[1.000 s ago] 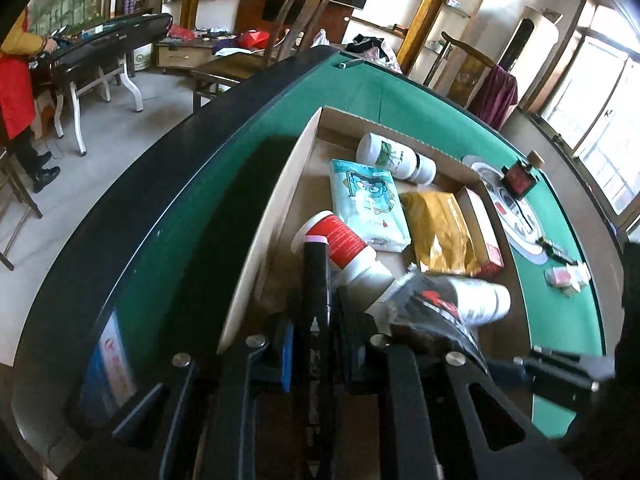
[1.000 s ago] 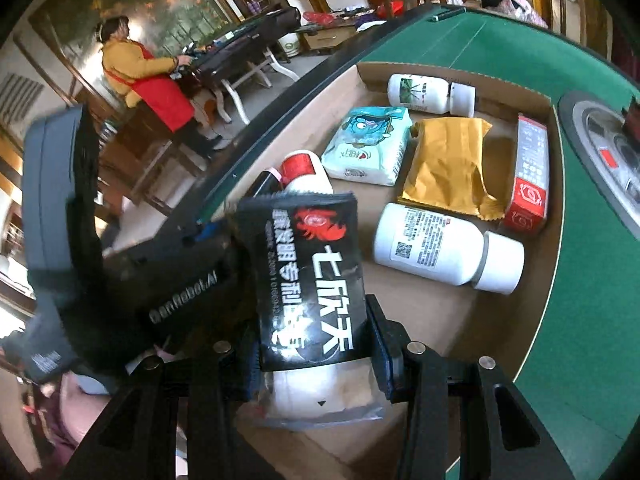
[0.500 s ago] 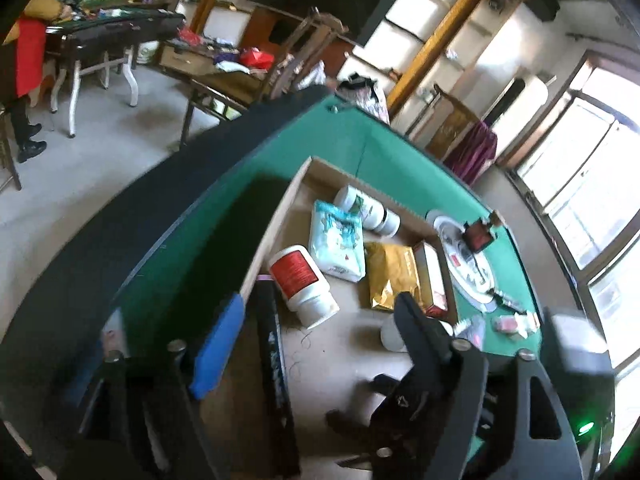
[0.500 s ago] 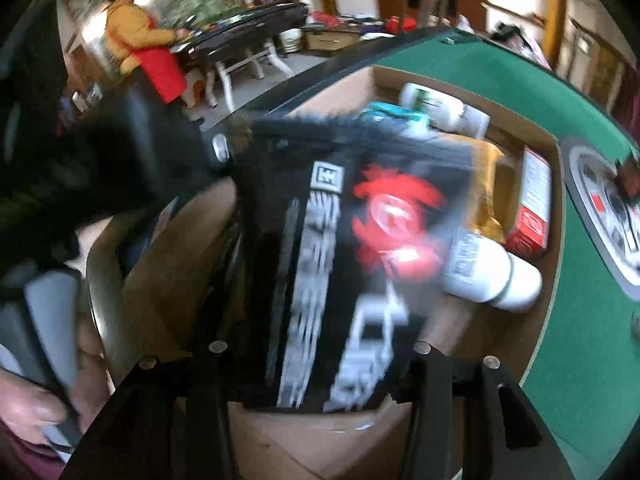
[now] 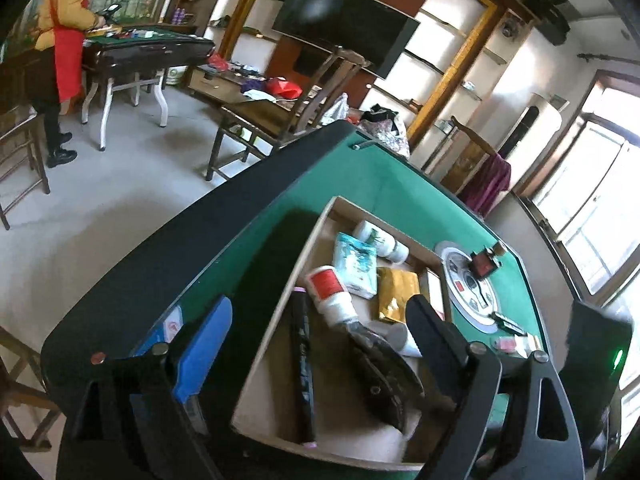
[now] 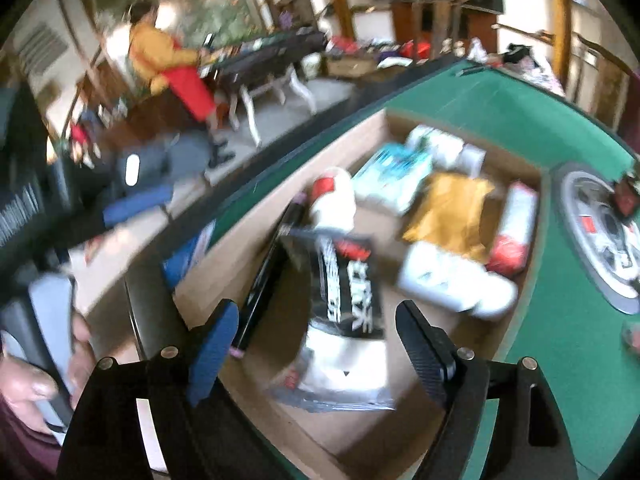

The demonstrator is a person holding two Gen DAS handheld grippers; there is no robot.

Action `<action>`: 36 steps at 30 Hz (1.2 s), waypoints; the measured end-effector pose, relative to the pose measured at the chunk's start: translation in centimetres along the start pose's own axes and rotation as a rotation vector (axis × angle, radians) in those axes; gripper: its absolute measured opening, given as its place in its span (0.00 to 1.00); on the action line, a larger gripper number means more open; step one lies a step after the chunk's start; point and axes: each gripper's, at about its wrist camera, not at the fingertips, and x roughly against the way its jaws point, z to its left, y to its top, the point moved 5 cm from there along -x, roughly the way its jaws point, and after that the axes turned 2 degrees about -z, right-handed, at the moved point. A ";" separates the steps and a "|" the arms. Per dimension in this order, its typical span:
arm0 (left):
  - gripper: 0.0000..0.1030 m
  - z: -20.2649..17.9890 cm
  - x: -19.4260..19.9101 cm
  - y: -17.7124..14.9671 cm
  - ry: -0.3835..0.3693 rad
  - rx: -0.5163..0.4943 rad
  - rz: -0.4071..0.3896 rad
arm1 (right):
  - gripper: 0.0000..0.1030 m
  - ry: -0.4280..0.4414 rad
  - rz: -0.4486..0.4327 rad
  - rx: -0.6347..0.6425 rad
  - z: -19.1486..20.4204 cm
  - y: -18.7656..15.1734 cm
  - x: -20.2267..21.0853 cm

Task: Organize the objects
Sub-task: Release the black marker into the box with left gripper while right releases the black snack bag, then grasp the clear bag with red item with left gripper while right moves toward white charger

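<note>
STEP: placing into box (image 6: 460,136), pouch (image 6: 344,292) lying loose inside | TONGS: left tongs (image 5: 320,340) spread, empty; right tongs (image 6: 316,328) spread, empty | NEXT: likely fetch items at 3 o'clock on surface (image 5: 360,176).

Gaping left tool (image 5: 320,328) above cardboard box (image 5: 308,248) of bottles, packets, black tube (image 5: 303,364).

a green felt desk (image 5: 352,184) with a black rim carries a tan cardboard box (image 5: 308,248). inside: a black packet (image 6: 348,280) with red and white print, a mustard-yellow pouch (image 5: 396,294), a teal-patterned pack (image 5: 356,264), a white bottle with red label (image 5: 330,292).
</note>
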 end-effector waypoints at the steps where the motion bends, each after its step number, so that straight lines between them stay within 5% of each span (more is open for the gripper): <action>1: 0.86 -0.5 0.2 -0.1 -0.005 -0.016 0.002 | 0.88 -0.011 -0.031 -0.023 -1.1 0.3 1.2; 8: 0.89 -6.5 -1.6 -2.8 -0.011 -0.211 0.104 | 0.95 -0.201 -0.183 -0.239 -11.7 -0.1 7.9; 18: 0.89 -18.6 -6.8 -12.8 -0.244 -0.372 0.442 | 0.95 -0.595 -0.299 -0.561 -29.8 -7.6 18.7; 20: 0.96 -20.3 -7.1 -13.9 -0.213 -0.425 0.427 | 0.95 -0.622 -0.326 -0.598 -31.7 -8.2 20.2; 24: 0.96 -23.8 -7.8 -15.8 -0.314 -0.423 0.528 | 0.95 -0.647 -0.384 -0.677 -35.6 -8.0 21.7; 32: 0.96 -28.3 -9.9 -17.0 -0.299 -0.538 0.490 | 0.95 -0.706 -0.376 -0.663 -39.8 -7.8 20.6; 36: 0.96 -33.1 -12.4 -16.7 -0.335 -0.795 0.322 | 0.95 -0.650 -0.368 -0.732 -40.7 -8.9 20.9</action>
